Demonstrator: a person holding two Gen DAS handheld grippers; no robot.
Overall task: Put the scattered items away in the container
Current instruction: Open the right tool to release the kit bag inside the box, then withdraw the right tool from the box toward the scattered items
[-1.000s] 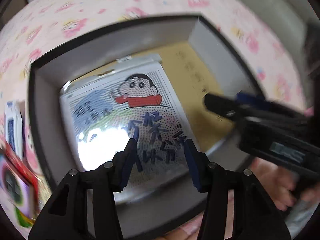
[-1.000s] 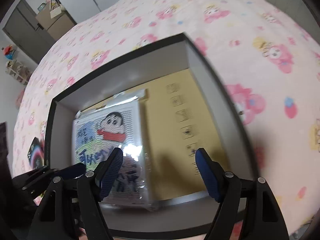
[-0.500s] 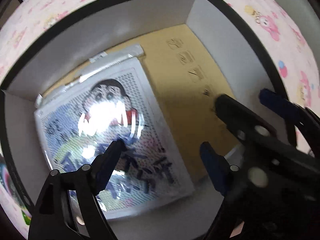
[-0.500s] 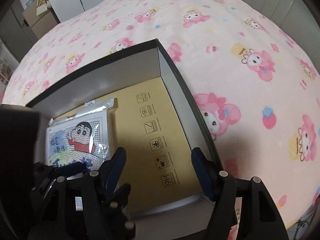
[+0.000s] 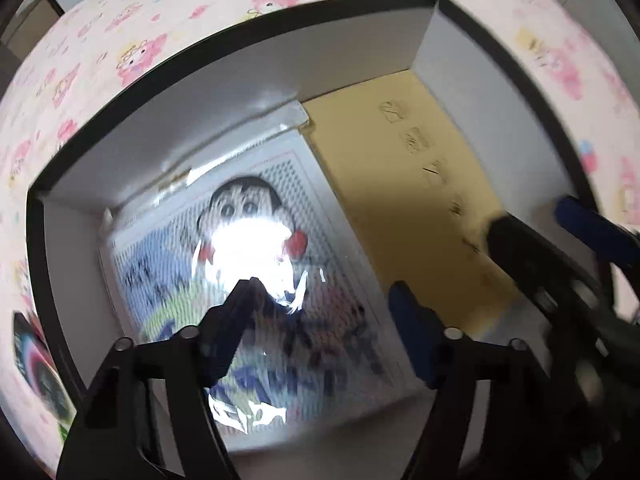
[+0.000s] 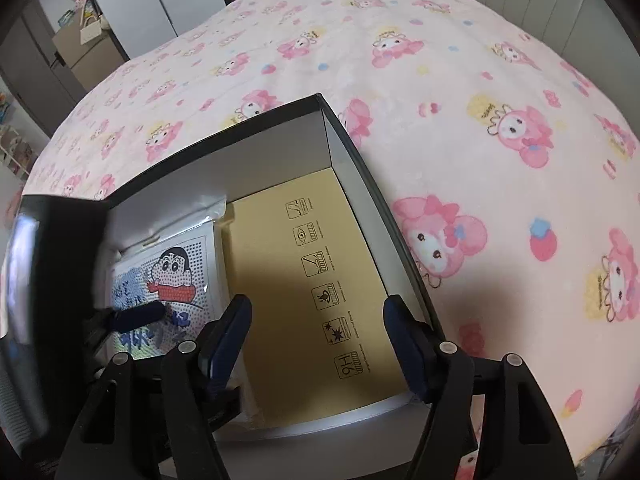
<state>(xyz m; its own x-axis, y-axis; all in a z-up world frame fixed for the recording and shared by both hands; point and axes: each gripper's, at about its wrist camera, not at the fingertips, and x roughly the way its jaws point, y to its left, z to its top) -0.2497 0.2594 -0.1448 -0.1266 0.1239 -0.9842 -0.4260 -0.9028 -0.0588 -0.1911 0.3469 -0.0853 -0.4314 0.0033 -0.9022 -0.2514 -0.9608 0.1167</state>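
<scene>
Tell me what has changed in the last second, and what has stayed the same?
The left gripper opened wider and holds nothing. The right gripper drew back from the box, so more blanket shows. The cartoon packet stayed flat on the box's left side, and the right gripper stayed open and empty.

We see soft, even daylight in both views, with heavy fisheye bending and dark vignetting at the corners. In the left wrist view a white glare burns out the middle of the plastic-wrapped cartoon sheet (image 5: pixel 256 264), and motion blur smears its print and the right gripper (image 5: pixel 560 256) at the edge. The right wrist view is sharper; the box (image 6: pixel 360 168) walls cast shade over its tan floor, and a faint shadow lies on the pink bedspread (image 6: pixel 500 304) beside it.
</scene>
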